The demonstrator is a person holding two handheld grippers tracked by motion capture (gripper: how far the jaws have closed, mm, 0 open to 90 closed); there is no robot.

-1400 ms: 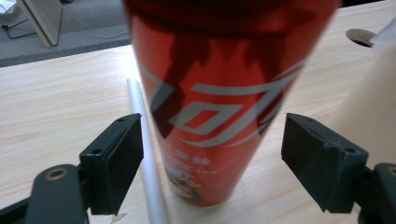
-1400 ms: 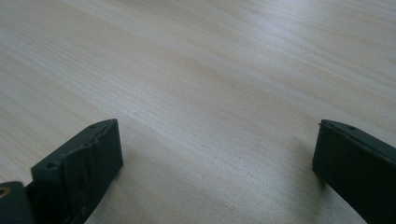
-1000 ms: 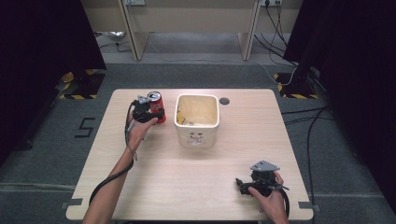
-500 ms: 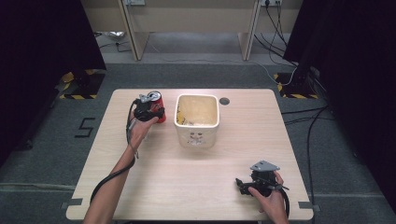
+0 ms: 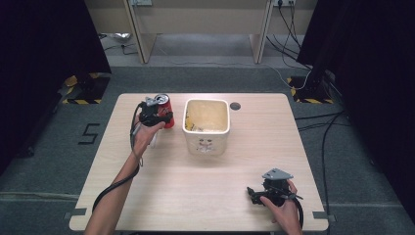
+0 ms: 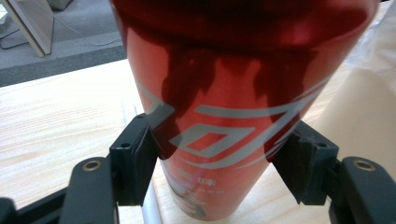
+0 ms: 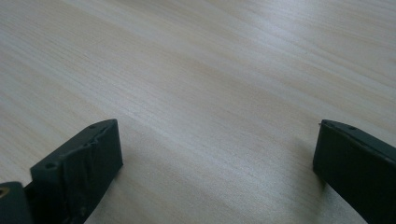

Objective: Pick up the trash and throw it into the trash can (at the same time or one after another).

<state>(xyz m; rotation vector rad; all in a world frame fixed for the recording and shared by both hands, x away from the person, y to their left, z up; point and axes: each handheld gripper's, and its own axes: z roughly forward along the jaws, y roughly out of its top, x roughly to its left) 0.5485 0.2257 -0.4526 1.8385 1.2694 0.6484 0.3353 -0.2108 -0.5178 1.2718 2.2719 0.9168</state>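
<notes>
Red can (image 6: 219, 116) stood upright on the counter (image 5: 210, 191) just left of the cream bin (image 5: 206, 142), w/ the left gripper (image 6: 219, 172) jaws freshly closed onto its sides. Right gripper (image 7: 215, 172) sat low near the front right corner, jaws wide open, nothing b/w them.

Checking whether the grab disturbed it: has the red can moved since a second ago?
No. The red can sits just as close to the tub's left side.
</notes>
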